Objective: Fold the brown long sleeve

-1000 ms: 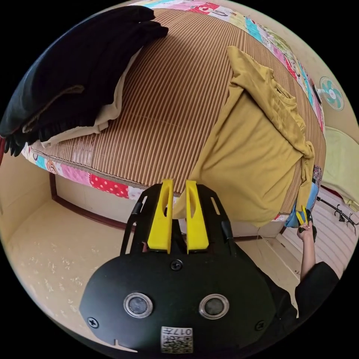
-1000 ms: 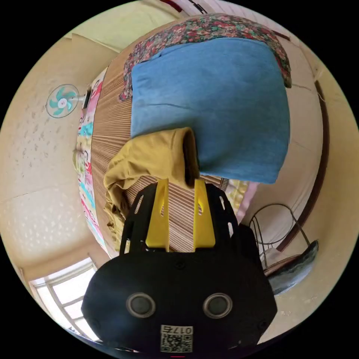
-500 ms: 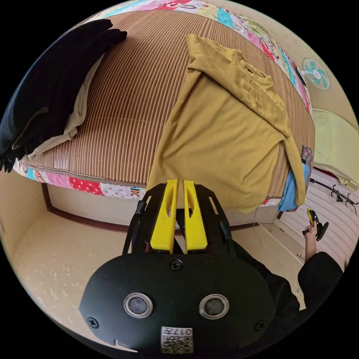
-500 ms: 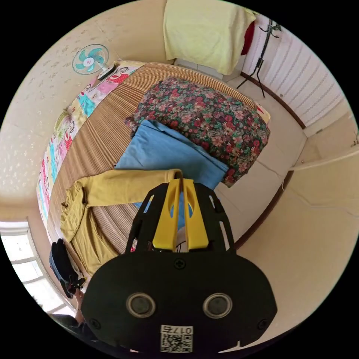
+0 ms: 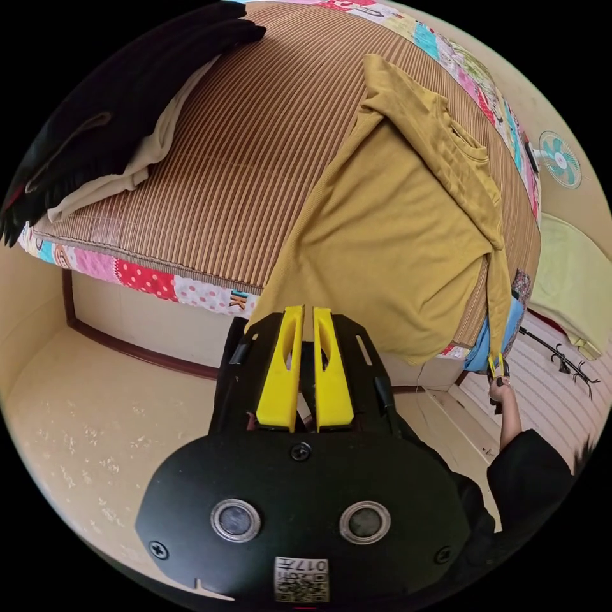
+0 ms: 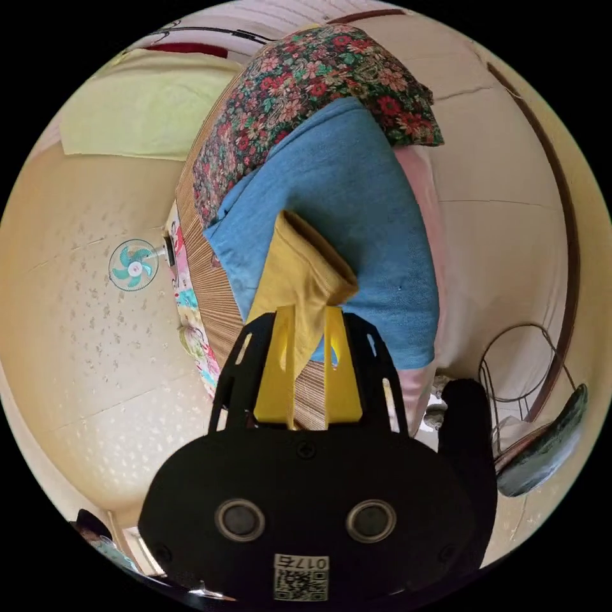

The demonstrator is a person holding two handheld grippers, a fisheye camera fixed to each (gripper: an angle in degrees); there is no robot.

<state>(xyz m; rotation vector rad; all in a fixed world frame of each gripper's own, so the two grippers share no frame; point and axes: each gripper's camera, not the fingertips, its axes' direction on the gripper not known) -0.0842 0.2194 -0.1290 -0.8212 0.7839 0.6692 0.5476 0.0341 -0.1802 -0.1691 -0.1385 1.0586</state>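
The brown long sleeve [image 5: 395,242], mustard in colour, lies flat on the striped mat [image 5: 242,159] with its hem hanging over the bed's edge. My left gripper [image 5: 305,312] is shut with its tips against that hem; whether cloth is nipped I cannot tell. One sleeve [image 5: 494,274] runs straight down off the bed's corner to my right gripper [image 5: 496,368], held in a person's hand. In the right gripper view the sleeve's cuff [image 6: 306,268] drops between the jaws of the right gripper [image 6: 309,315], which hold it over a blue cloth [image 6: 357,210].
A pile of black garments [image 5: 108,127] on a cream cloth [image 5: 140,159] takes the mat's left end. A floral cloth [image 6: 306,83] lies behind the blue one. A fan [image 6: 134,268] stands by the wall and a wire stand [image 6: 529,363] on the floor.
The right gripper was shut and clear of the cuff half a second ago; now it holds the cuff. The left gripper, open a second ago, has stayed shut at the hem.
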